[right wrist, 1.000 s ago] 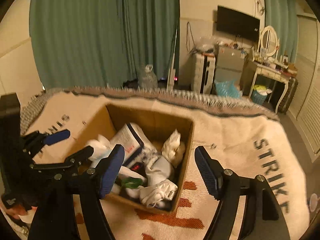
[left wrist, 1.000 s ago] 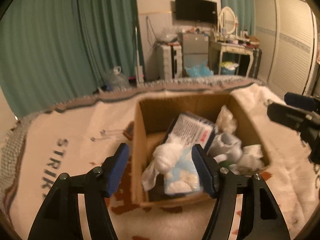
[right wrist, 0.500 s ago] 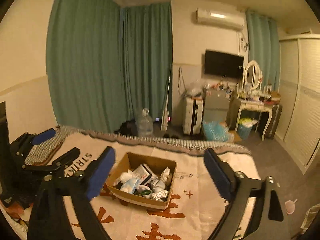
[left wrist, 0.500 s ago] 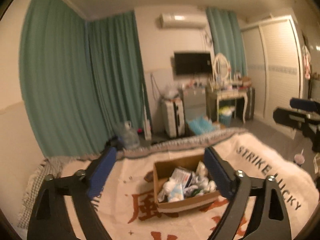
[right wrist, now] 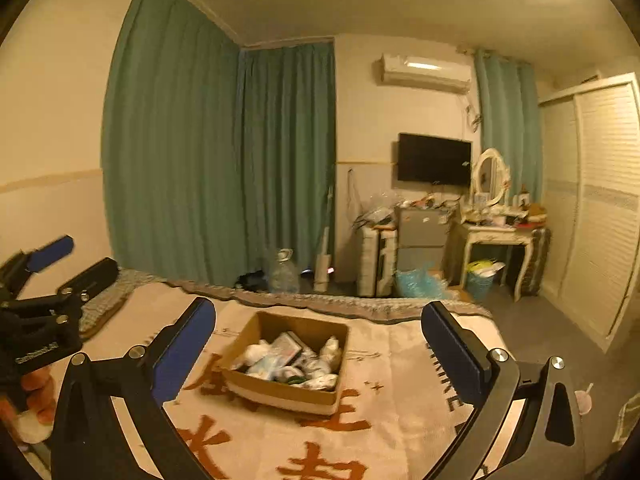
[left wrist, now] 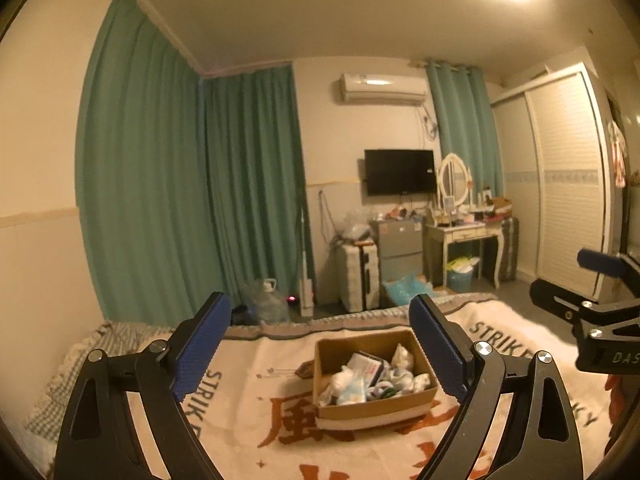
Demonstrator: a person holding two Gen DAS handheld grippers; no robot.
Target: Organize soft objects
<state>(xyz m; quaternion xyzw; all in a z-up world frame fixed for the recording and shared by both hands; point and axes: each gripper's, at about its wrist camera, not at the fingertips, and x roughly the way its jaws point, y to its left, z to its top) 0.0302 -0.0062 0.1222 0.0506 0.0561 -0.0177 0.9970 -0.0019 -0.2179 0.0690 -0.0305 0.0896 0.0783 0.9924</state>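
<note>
Several soft objects (left wrist: 374,380) (white wadded cloths, a pale blue packet, a flat printed pack) lay heaped in the open brown cardboard box (left wrist: 372,410), which sat on the cream blanket with rust-red characters (left wrist: 280,440) covering the bed. I judged the cloths light, limp and easily snagged; best pinched at a bunched fold on top of the heap, not at a trailing edge. The packet looked slick and squashy, so a hold across its narrow middle seemed safest. The box itself seemed stiff enough to stay put.

The left gripper (left wrist: 320,350), blue-padded, stood spread wide and carried nothing, raised well clear of the box. The right gripper (right wrist: 318,346) was likewise spread wide and empty, well apart from the box (right wrist: 286,392). Neither touched anything. Green curtains (left wrist: 200,200) and a wall television (left wrist: 400,172) stood beyond the bed.
</note>
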